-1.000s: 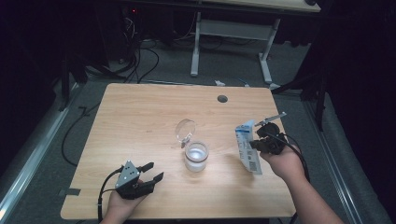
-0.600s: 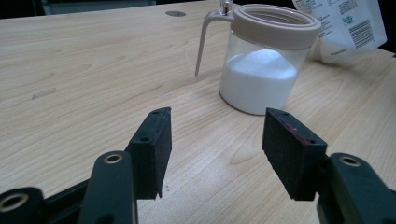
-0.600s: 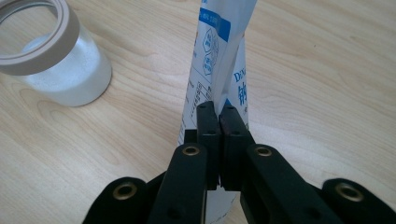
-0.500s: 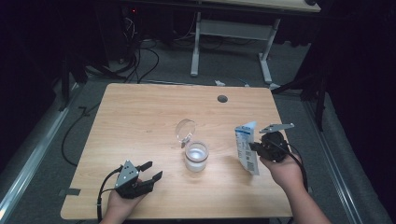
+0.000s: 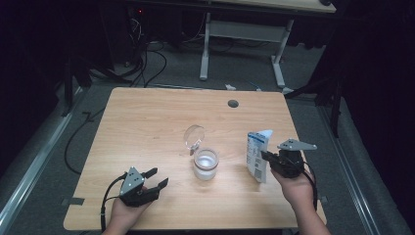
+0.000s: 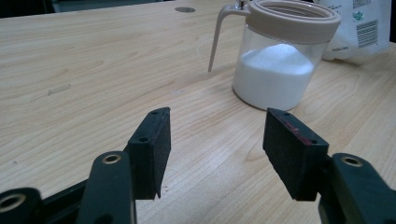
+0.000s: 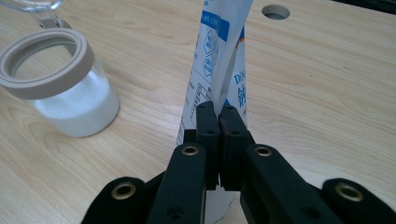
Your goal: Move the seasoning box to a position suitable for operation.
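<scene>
Right gripper (image 5: 266,157) clamped on white bag (image 5: 257,154), held upright at 3 o'clock of the open jar (image 5: 205,164), mid-table (image 5: 147,117). Left gripper (image 5: 157,178) jaws apart, empty, at jar's 8 o'clock.

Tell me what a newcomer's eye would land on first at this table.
The white and blue bag at the table's right side, pinched upright in the right tongs. Next, near the middle, the clear jar half full of white powder, its hinged lid flipped open. At the near left, the left tongs rest open on the wooden table, holding nothing.
</scene>
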Action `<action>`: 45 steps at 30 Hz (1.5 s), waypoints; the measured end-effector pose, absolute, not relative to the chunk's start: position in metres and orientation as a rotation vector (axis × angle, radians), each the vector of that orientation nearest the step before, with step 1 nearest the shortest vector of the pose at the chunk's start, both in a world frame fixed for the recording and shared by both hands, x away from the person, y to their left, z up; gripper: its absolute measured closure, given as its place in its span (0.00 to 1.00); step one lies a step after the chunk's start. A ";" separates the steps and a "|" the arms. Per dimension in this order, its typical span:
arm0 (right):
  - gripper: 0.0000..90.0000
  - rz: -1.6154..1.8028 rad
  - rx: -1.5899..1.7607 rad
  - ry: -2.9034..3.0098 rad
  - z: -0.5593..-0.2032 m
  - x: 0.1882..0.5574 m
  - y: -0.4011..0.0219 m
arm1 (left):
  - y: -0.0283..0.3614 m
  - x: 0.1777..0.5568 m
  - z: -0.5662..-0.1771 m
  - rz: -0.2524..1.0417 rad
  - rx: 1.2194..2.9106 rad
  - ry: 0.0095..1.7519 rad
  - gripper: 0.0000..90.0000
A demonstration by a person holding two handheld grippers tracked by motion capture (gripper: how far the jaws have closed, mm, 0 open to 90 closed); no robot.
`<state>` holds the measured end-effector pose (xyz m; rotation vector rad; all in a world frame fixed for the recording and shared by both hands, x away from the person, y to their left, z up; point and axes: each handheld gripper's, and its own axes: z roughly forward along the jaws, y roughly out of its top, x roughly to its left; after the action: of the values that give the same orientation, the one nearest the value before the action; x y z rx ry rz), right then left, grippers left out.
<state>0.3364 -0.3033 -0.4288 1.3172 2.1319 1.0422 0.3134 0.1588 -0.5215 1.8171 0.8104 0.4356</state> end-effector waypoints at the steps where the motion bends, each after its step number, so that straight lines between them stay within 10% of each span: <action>1: 0.99 1.057 1.316 2.120 -0.431 0.335 -0.304 | 0.160 0.314 -0.521 0.436 1.822 0.812 0.47; 45: 0.99 1.330 1.205 1.773 -0.479 0.329 -0.313 | 0.233 0.301 -0.523 0.634 1.808 0.923 0.45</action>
<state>0.3290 -0.3135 -0.4788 1.2047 1.7726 1.3302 0.3010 0.2333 -0.5228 1.8075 0.9233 0.6342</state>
